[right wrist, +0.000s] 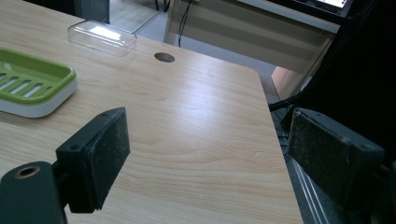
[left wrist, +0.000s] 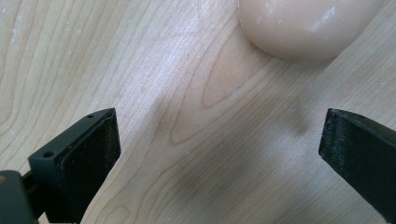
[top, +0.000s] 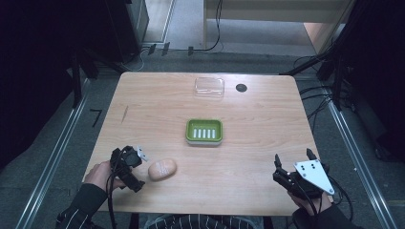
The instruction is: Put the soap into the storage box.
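One left claw (top: 142, 168), held in the person's left hand (top: 99, 175) at the near-left of the bench (top: 143, 105): jaws set wide apart, nothing between them, bare wood under the gap in the left gripper view (left wrist: 219, 135); it holds nothing and touches nothing that can be seen. One soap bar (top: 162, 169), pale peach, oval, lying flat on the bench just to the right of the left claw and apart from it; long axis runs roughly left to right across the bench, right end tilted slightly toward the far side; its rounded edge sits beyond the open jaws in the left gripper view (left wrist: 303, 25). One green soap dish (top: 204, 131) on a white base, slotted floor, at the bench centre, long axis left to right, nothing in it. One clear plastic lid (top: 209, 88) near the far edge, beyond the dish. One round dark hole (top: 241, 88) in the bench just right of the lid. One right claw (top: 292, 163), in the person's right hand at the near-right corner: jaws wide apart, gripping nothing, clear of the bench edge (right wrist: 210, 154).
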